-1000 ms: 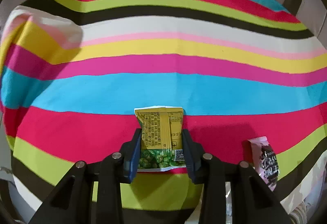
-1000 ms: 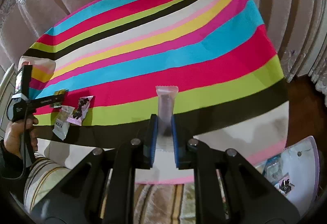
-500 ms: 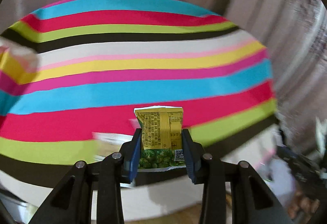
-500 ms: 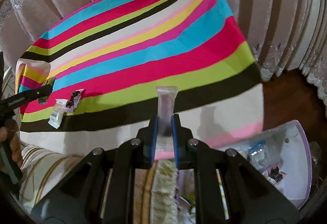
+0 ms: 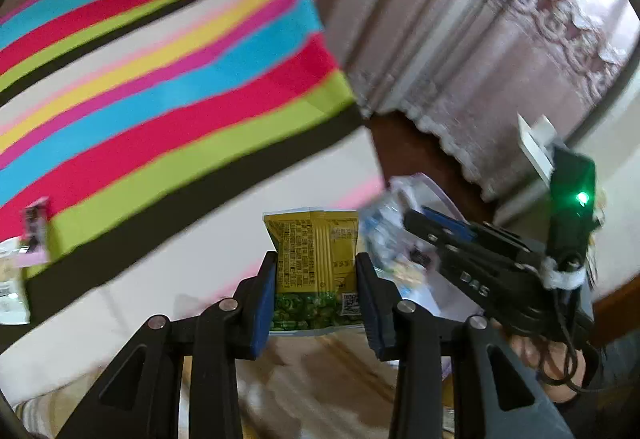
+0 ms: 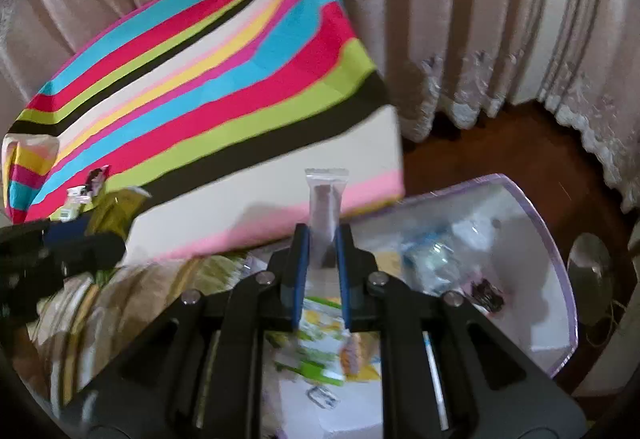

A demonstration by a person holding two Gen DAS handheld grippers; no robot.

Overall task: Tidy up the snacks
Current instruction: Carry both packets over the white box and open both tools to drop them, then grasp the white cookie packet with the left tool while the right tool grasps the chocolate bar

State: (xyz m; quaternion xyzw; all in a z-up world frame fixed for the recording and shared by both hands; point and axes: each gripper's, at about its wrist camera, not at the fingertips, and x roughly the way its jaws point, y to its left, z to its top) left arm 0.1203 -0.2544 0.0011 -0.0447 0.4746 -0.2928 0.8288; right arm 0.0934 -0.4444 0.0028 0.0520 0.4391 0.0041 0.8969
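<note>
My left gripper (image 5: 316, 291) is shut on a yellow-and-green pea snack packet (image 5: 316, 263), held off the striped table's right front corner. My right gripper (image 6: 322, 271) is shut on a slim clear snack stick (image 6: 325, 207), above a pale purple-rimmed bin (image 6: 560, 271) that holds several wrapped snacks. In the left wrist view the right gripper (image 5: 440, 227) appears at the right, a hand behind it. In the right wrist view the left gripper (image 6: 80, 235) with its yellow packet (image 6: 112, 207) shows at the left edge.
The table's striped cloth (image 6: 192, 79) carries a pink packet (image 5: 34, 227) and a white packet (image 5: 10, 291) near its front left edge. Beige curtains (image 6: 460, 19) hang behind. Dark wooden floor (image 6: 500, 147) lies beside the bin. More snack packs (image 6: 324, 351) lie below my right gripper.
Both grippers have swung to the right, off the tabletop toward the bin, each keeping its packet. The right gripper has come into the left wrist view.
</note>
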